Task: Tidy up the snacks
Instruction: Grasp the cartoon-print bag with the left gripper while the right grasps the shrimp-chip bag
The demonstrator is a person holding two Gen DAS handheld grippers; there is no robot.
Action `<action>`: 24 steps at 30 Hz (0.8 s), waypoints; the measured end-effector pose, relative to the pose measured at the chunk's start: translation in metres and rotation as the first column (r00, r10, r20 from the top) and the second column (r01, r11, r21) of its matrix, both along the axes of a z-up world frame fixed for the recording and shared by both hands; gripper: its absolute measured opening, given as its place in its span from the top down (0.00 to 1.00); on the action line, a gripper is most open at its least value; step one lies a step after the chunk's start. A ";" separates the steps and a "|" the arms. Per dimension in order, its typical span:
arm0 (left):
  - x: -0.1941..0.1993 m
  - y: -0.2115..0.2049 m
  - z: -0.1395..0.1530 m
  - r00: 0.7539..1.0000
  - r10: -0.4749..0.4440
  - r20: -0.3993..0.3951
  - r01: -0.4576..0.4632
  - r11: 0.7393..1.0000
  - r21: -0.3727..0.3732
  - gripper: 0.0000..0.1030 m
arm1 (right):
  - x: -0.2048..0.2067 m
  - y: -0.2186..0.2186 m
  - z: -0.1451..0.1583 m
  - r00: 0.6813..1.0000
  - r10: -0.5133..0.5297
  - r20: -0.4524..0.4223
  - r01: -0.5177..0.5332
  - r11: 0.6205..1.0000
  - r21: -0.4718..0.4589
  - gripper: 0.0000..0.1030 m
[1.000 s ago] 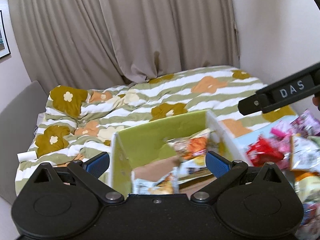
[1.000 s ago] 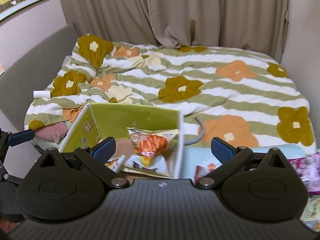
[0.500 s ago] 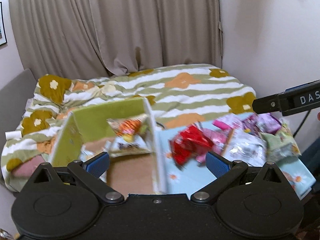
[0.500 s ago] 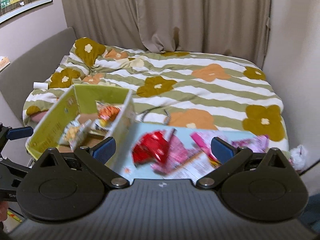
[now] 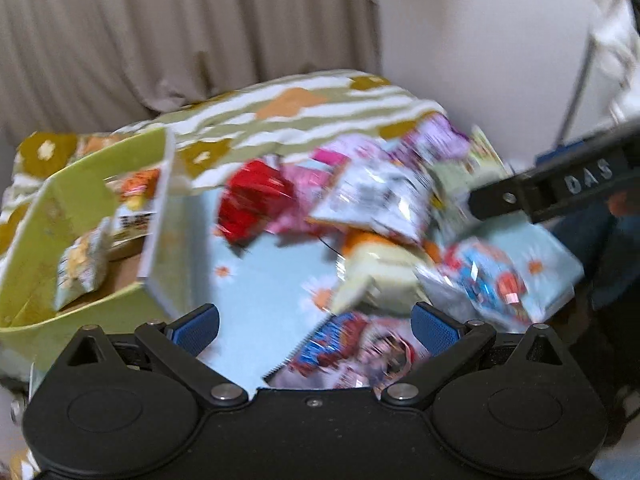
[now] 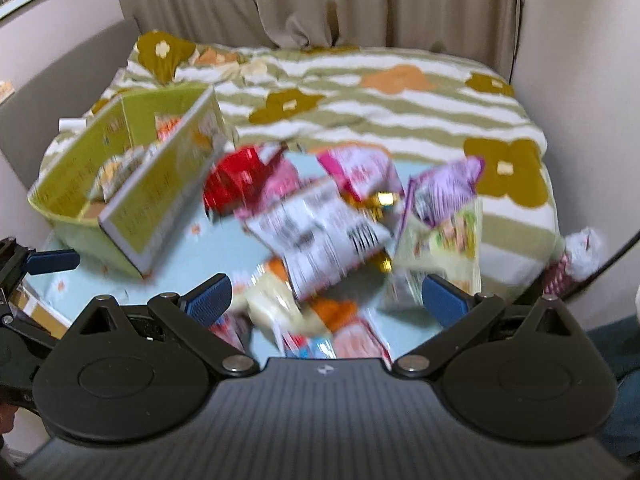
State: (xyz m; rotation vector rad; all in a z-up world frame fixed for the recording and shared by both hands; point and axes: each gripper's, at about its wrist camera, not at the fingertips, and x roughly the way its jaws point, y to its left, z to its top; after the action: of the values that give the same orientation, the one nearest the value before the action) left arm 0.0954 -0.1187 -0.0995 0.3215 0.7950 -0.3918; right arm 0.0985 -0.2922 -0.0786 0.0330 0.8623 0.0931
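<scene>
Beige curtains (image 6: 320, 4) hang behind a bed (image 6: 400, 96) with a flowered striped cover. Nearer, a pale blue bench (image 5: 264, 280) carries a green box (image 5: 80, 208) at frame left, a few packets inside, and a blurred snack heap (image 6: 332, 216) at centre. Left gripper (image 5: 316, 326) and right gripper (image 6: 326, 296) hover with jaws released, empty.

Light blue tabletop (image 6: 224, 258) with small orange flowers: green box (image 6: 156, 204) at its left edge, loose heap of snack packets (image 6: 320, 224) from centre to right edge.
</scene>
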 end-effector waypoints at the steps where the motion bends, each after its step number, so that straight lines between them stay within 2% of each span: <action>1: -0.002 -0.005 -0.007 1.000 -0.027 0.001 0.027 0.999 0.016 0.00 | -0.002 -0.002 -0.005 1.000 0.001 -0.010 -0.001 1.000 0.003 0.00; 7: -0.004 -0.029 -0.042 0.986 -0.168 -0.008 0.168 0.982 0.089 0.00 | -0.007 -0.004 -0.038 0.999 0.026 -0.038 -0.027 1.000 -0.014 0.00; 15: 0.013 -0.040 -0.079 0.979 -0.198 -0.051 0.203 0.968 0.148 0.01 | -0.002 0.003 -0.068 0.994 0.083 -0.064 -0.086 0.995 -0.056 0.00; 16: 0.016 -0.041 -0.082 0.979 -0.197 -0.061 0.204 0.968 0.148 0.02 | -0.001 0.004 -0.070 0.994 0.088 -0.069 -0.092 0.994 -0.062 0.00; 18: 0.021 -0.042 -0.089 0.977 -0.195 -0.088 0.206 0.967 0.146 0.11 | 0.002 0.004 -0.076 0.992 0.096 -0.082 -0.102 0.993 -0.067 0.00; 24: 0.025 -0.036 -0.093 0.980 -0.177 -0.092 0.189 0.973 0.137 0.23 | 0.005 0.005 -0.088 0.989 0.114 -0.092 -0.123 0.988 -0.094 0.00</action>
State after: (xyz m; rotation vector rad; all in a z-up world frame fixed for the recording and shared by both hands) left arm 0.1203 -0.1549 -0.1930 0.5202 0.8763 -0.5236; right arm 0.1036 -0.2873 -0.1670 -0.1084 0.9546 0.1615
